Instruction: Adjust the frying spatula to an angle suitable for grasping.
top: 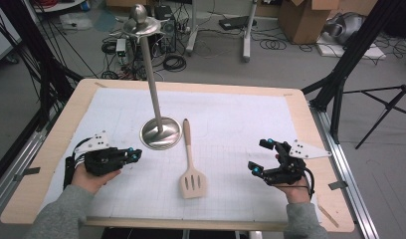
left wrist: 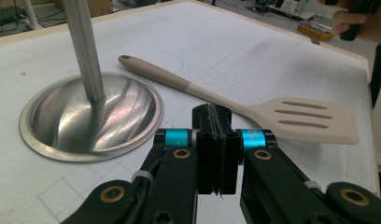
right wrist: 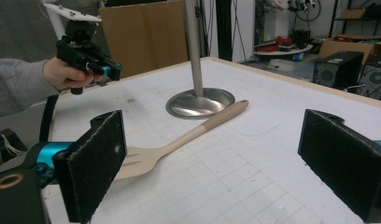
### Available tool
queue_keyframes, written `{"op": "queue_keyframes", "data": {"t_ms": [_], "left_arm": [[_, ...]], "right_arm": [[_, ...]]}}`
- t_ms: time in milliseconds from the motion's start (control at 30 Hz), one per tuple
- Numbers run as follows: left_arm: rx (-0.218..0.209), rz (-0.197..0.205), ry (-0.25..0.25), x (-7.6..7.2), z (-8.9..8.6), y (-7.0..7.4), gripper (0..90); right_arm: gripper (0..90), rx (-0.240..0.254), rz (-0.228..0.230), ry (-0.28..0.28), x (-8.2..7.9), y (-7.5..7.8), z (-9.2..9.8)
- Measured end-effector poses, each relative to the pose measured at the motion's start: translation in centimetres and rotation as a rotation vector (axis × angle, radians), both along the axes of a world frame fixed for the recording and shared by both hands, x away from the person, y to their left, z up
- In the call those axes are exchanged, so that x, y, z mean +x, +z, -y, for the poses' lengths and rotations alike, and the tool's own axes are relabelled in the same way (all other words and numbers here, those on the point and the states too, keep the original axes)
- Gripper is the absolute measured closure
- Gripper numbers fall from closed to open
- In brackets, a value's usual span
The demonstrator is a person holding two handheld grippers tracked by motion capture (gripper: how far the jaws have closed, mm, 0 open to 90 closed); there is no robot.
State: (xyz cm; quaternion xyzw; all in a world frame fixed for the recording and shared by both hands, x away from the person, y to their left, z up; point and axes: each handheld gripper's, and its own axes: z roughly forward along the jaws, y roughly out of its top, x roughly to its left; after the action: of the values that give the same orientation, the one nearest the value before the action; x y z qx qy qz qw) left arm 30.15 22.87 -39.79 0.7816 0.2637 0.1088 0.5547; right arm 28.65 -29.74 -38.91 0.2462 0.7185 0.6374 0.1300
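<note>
The spatula (top: pixel 191 172) lies flat on the white mat (top: pixel 231 119) in the middle of the table (top: pixel 310 129), its slotted blade toward the person and its handle running up toward twelve o'clock, the tip just beside the round foot of the metal stand (top: pixel 160 133). Neither tool touches it. To my eye the job in hand is picking it up, probably to hang it on that stand.

The right gripper (top: pixel 264 162) looks best placed for that: its jaws stand wide apart with nothing between them. In the right gripper view the blade sits just past its left pad (right wrist: pixel 97 163). A good grab would come in low and level, straddle the narrow neck where the handle meets the blade, and close squarely across it, since the flat blade offers little to pinch from above.

The left gripper (top: pixel 134 155) sits at about nine o'clock from the spatula, held low over the mat and pointing toward the stand's foot. Its jaws are pressed fully together on nothing. They would have to part before that hand could help.

The right hand (top: pixel 290 186) rests near the table's right edge, at three o'clock from the blade.
</note>
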Motion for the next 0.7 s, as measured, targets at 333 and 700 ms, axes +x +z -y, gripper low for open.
{"op": "queue_keyframes", "data": {"t_ms": [333, 700], "left_arm": [[0.041, -0.020, 0.005, 1.6, 2.2, -0.2, 89.6], [0.083, -0.012, -0.019, 2.9, 5.7, -0.1, 89.7]], "right_arm": [[6.9, 0.001, 0.001, 0.006, 0.0, 0.0, -0.1], [6.9, 0.010, 0.006, 0.005, -0.1, 0.1, 0.0]]}}
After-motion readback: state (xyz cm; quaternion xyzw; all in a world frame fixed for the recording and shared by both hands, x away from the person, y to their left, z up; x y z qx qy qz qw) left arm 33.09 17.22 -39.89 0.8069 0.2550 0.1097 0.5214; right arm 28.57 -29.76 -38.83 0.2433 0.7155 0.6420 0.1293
